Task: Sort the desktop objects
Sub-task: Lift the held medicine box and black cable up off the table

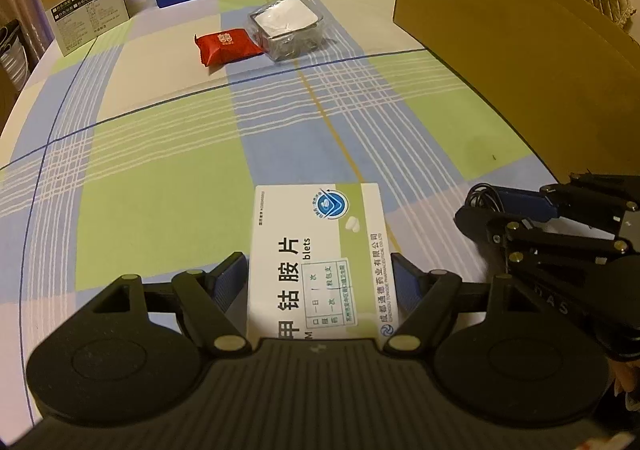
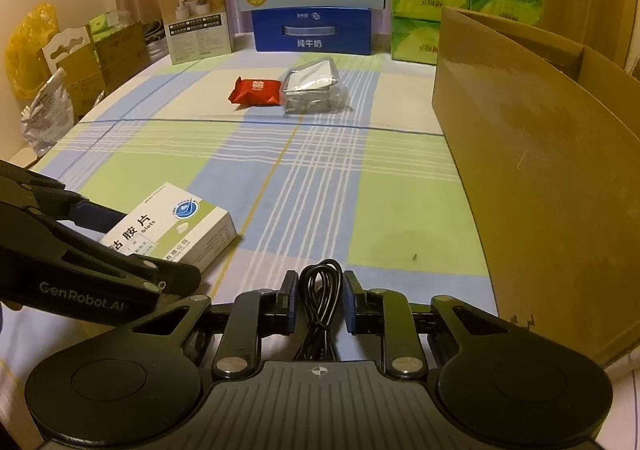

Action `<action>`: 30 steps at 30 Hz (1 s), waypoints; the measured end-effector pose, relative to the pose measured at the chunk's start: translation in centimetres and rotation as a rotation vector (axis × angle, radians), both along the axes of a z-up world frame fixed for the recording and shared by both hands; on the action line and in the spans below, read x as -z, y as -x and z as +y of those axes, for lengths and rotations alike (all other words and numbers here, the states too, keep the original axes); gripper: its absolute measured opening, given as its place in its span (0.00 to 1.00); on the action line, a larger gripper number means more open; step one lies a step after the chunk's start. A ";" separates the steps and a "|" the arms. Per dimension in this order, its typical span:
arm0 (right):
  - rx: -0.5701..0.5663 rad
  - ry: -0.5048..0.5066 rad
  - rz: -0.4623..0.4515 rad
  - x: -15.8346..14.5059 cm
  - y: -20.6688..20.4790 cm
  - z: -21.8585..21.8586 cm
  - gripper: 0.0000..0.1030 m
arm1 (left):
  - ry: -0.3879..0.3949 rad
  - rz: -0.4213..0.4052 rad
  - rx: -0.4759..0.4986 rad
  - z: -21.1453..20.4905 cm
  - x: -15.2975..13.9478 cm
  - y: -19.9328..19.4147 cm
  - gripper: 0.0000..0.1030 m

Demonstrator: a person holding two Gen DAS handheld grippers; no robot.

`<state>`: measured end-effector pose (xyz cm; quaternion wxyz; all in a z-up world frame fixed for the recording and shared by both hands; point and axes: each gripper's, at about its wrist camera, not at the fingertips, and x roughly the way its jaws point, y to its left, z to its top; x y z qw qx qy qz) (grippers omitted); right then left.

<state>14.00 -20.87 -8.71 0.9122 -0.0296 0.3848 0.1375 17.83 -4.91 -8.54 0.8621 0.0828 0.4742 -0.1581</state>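
Medicine box [image 1: 320,258] clamped in left hand-held gripper [image 1: 320,278], right hand-held gripper [image 2: 319,302] pinching black cable [image 2: 320,298], cardboard box [image 2: 532,153] nearby

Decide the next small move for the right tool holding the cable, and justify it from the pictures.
Probably lift the cable and swing right toward the carton. The right tool looks closed on the bundled cable, the open carton stands just to its right, and nothing lies between them on the cloth.
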 end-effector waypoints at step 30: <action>0.026 -0.027 -0.016 0.0 0.1 -0.5 0.22 | 0.000 0.019 -0.013 0.1 0.0 -0.4 0.66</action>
